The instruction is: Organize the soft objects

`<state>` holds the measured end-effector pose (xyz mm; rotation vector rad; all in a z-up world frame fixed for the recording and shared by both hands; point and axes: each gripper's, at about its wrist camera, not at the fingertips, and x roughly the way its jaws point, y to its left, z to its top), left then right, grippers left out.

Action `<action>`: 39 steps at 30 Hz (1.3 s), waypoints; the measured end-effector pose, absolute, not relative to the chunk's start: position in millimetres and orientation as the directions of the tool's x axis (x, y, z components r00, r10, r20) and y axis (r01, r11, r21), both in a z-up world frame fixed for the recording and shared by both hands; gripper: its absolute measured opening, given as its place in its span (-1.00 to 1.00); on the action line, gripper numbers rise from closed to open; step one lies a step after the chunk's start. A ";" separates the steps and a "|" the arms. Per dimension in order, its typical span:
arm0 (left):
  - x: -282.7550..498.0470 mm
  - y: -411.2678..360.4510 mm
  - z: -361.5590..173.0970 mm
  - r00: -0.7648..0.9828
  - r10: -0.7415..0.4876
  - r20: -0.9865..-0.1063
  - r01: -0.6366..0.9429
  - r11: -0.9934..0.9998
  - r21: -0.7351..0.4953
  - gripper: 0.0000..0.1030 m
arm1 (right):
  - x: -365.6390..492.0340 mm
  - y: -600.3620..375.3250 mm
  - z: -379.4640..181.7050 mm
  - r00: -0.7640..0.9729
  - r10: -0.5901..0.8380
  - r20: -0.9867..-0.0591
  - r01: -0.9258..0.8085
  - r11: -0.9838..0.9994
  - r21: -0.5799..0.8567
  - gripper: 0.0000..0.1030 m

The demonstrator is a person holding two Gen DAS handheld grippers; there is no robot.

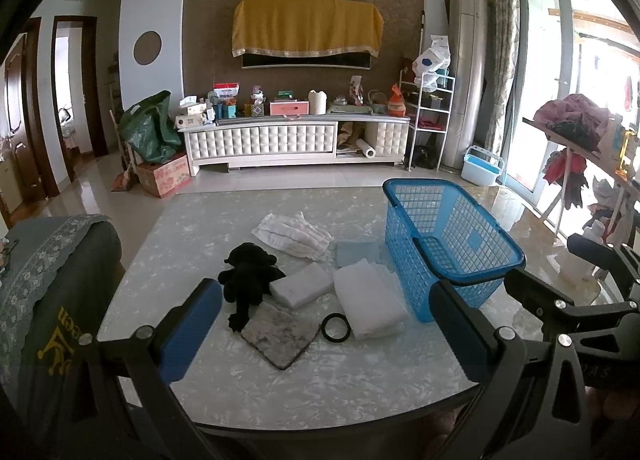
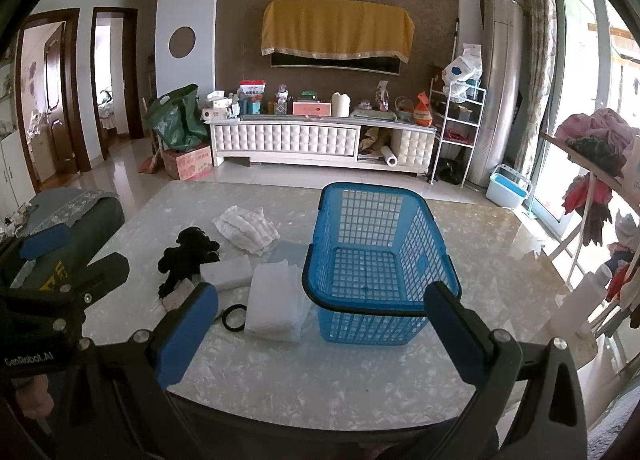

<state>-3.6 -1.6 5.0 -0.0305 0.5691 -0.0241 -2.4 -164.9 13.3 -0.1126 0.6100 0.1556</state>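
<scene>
A blue plastic basket (image 1: 448, 248) (image 2: 376, 260) stands empty on the marble table (image 1: 320, 380). Left of it lie a black plush toy (image 1: 248, 280) (image 2: 186, 256), a white sponge block (image 1: 301, 288) (image 2: 226, 272), a folded white cloth (image 1: 368, 306) (image 2: 276, 308), a striped white cloth (image 1: 294, 236) (image 2: 248, 230), a pale blue pad (image 1: 356, 254), a dirty grey rag (image 1: 278, 334) and a black ring (image 1: 336, 328) (image 2: 234, 318). My left gripper (image 1: 324, 332) is open and empty, above the near table. My right gripper (image 2: 320, 332) is open and empty, in front of the basket.
A chair with a grey cover (image 1: 44, 292) stands at the table's left edge. A rack of clothes (image 2: 600, 163) stands at the right. A TV cabinet (image 1: 296, 135) lines the far wall.
</scene>
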 end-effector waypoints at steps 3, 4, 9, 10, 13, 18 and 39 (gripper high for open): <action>-3.7 -1.9 4.7 0.843 -0.029 -0.537 0.014 0.999 -0.033 1.00 | -2.3 -164.2 13.8 0.809 0.114 -0.576 -0.179 0.982 -0.056 1.00; -3.6 -1.5 4.8 0.843 -0.029 -0.536 0.013 0.999 -0.033 1.00 | -2.4 -164.2 13.9 0.810 0.115 -0.575 -0.179 0.982 -0.055 1.00; -2.7 -0.8 7.2 0.839 -0.033 -0.542 0.017 0.999 -0.035 1.00 | -4.2 -164.4 13.4 0.804 0.120 -0.582 -0.181 0.982 -0.048 1.00; -2.6 -0.3 7.6 0.839 -0.034 -0.543 0.017 0.999 -0.036 1.00 | -5.2 -164.5 13.7 0.805 0.120 -0.582 -0.180 0.983 -0.047 1.00; -2.4 -0.7 6.9 0.839 -0.034 -0.544 0.017 0.999 -0.036 1.00 | -3.8 -164.4 14.7 0.806 0.113 -0.581 -0.175 0.983 -0.052 1.00; -1.9 -1.0 7.0 0.839 -0.036 -0.543 0.019 0.999 -0.037 1.00 | -5.3 -163.5 15.0 0.806 0.114 -0.581 -0.176 0.983 -0.051 1.00; -2.8 0.7 3.6 0.836 -0.049 -0.547 0.027 0.998 -0.049 1.00 | -5.6 -163.4 16.2 0.806 0.113 -0.581 -0.173 0.984 -0.049 1.00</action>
